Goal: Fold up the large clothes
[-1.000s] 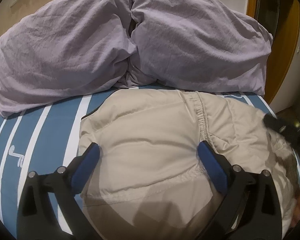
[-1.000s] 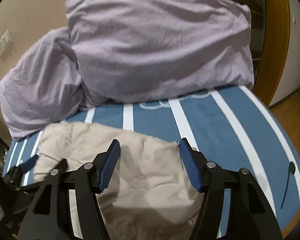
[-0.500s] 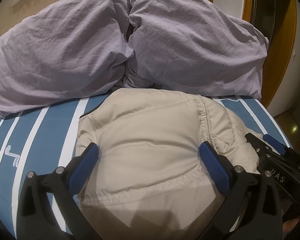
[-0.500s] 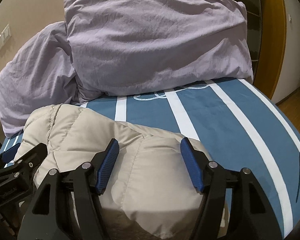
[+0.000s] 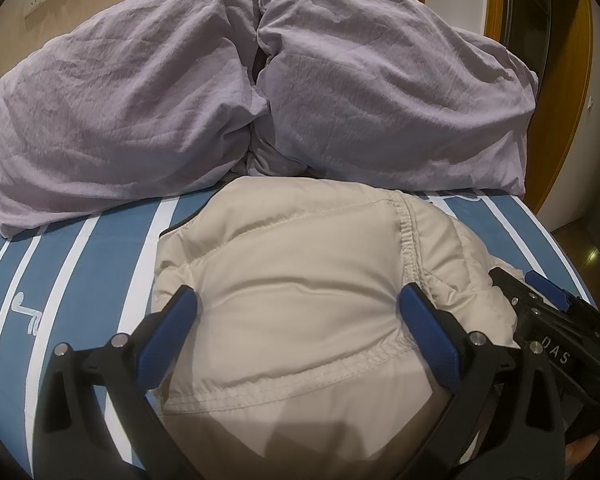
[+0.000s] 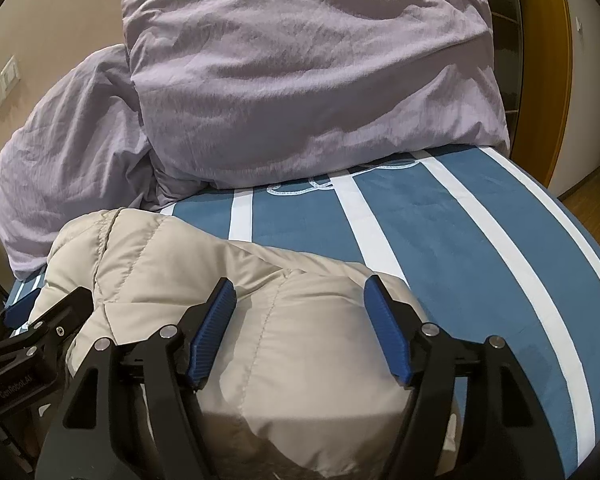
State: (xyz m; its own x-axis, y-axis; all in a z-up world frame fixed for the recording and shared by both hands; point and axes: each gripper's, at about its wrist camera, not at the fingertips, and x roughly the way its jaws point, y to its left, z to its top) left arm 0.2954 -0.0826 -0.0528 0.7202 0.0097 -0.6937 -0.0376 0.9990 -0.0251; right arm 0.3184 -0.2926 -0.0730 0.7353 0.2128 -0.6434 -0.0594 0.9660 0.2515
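A beige puffer jacket point(image 5: 300, 276) lies bunched in a thick bundle on the blue and white striped bed cover point(image 5: 80, 272). My left gripper point(image 5: 296, 316) is open, its blue pads spread over the jacket's near part. My right gripper point(image 6: 300, 320) is open over the right part of the same jacket point(image 6: 292, 340). The right gripper also shows at the right edge of the left wrist view point(image 5: 548, 312). The left gripper shows at the left edge of the right wrist view point(image 6: 32, 320). Neither gripper pinches any fabric.
Two lilac pillows point(image 5: 120, 120) point(image 5: 380, 100) lean against the wall behind the jacket, one touching its far edge. The bed cover point(image 6: 480, 248) stretches to the right of the jacket. A wooden door frame point(image 6: 548, 80) and floor lie beyond the bed's right side.
The right gripper has come in close to the jacket's right side, beside the left gripper. The jacket now looks more bunched up and raised than one second ago. Both grippers stay open.
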